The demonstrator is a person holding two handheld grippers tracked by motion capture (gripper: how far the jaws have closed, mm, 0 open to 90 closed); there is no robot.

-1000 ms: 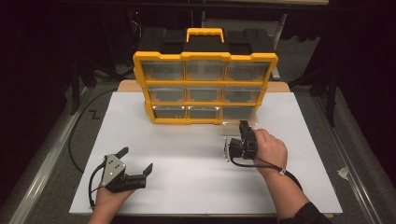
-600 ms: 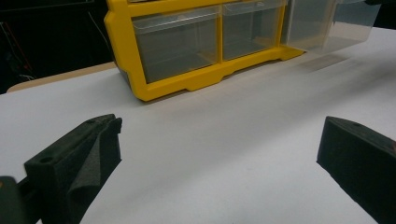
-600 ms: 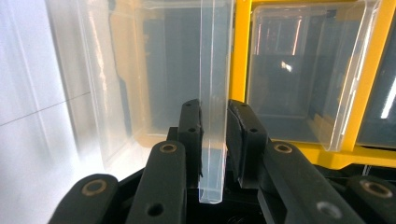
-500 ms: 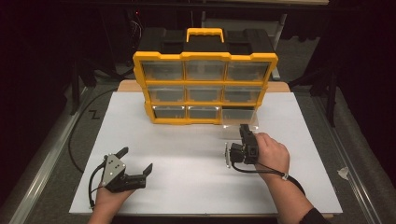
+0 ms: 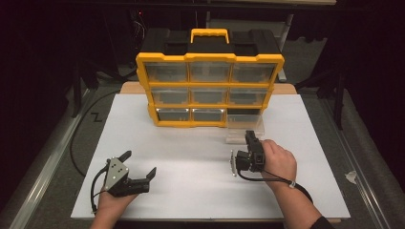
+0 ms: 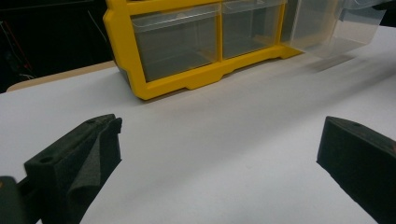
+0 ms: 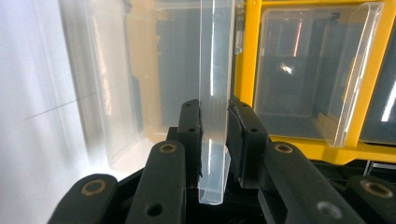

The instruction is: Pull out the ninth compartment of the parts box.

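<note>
High view: right tool (image 5: 249, 138) level, hand behind, clamped on clear plastic drawer (image 5: 244, 128) front w/ drawer pulled out of yellow organiser (image 5: 210, 90); left tool (image 5: 139, 167) wide open, empty, resting on white surface (image 5: 200, 157)

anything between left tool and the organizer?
Nothing. In the high view, bare white board runs from the open left tool to the yellow drawer organizer; the left gripper view shows the same bare stretch.

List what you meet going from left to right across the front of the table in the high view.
left tongs, open and resting on the white sheet → a bare stretch of that sheet → right tongs, shut on the clear drawer pulled out of the yellow organizer → small white scrap beyond the sheet's right edge.
</note>
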